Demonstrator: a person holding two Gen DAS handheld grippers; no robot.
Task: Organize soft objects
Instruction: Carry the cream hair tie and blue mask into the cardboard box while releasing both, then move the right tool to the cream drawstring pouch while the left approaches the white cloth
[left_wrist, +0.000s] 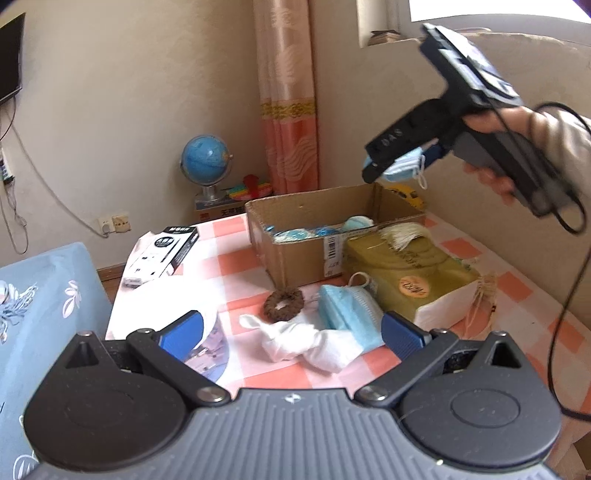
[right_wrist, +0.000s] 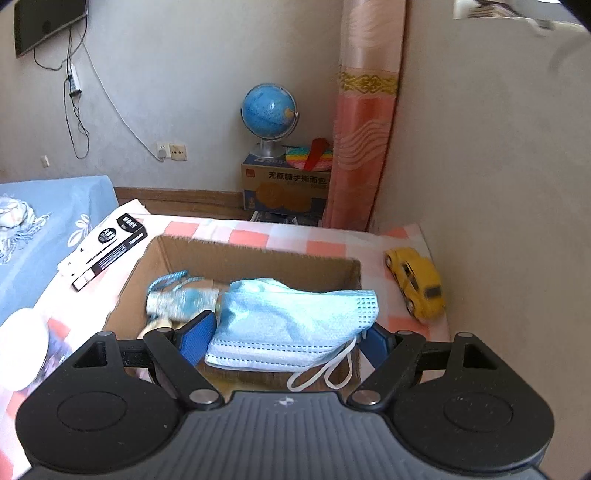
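Pale blue pleated face mask (right_wrist: 291, 325) with white ear loops, crumpled.

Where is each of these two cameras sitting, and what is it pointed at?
Left wrist: sits on the left gripper, looking down over its open blue fingers at a white cloth, brown scrunchie and folded mask on the checked table; the person's right hand carrying the right gripper shows too.
Right wrist: sits on the right gripper, looking down past a blue face mask between its fingers into the cardboard box.
Shared: box, globe, curtain, yellow toy car, black-and-white carton.
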